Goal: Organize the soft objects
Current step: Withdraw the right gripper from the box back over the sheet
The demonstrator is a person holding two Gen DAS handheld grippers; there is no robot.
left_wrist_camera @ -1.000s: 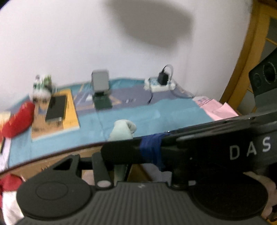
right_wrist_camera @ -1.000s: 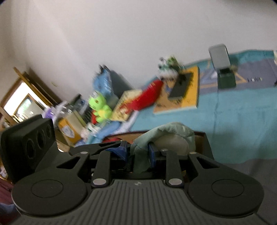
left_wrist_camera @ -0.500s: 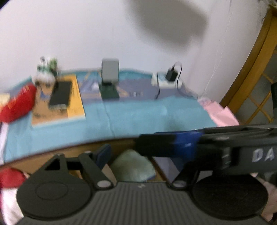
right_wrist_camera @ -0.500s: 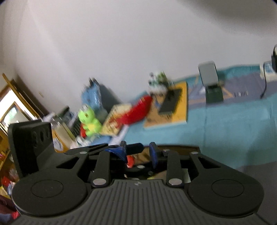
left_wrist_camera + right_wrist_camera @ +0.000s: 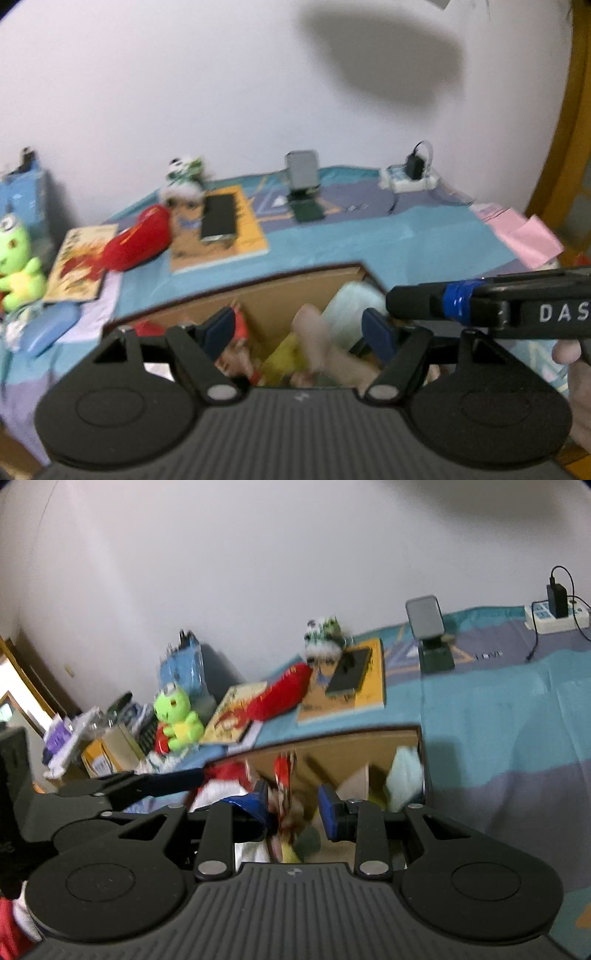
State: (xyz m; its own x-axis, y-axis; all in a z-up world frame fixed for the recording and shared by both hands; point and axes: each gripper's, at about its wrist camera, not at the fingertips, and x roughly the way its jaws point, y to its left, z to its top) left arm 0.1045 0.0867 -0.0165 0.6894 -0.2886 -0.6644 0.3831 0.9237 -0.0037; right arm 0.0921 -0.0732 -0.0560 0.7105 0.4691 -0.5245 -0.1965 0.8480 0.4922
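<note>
Over the cardboard box [image 5: 295,284] on the blue bedspread [image 5: 424,243], left gripper [image 5: 301,330] has just swung its jaws wide, nothing between them. Right gripper [image 5: 293,806] jaws sit slightly apart, empty too. Soft toys [image 5: 314,347] are piled inside the box.

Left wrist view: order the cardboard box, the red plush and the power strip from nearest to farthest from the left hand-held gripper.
1. Cardboard box, directly under the left hand-held gripper.
2. Red plush, left, on the bedspread.
3. Power strip, far right, by the wall.
</note>
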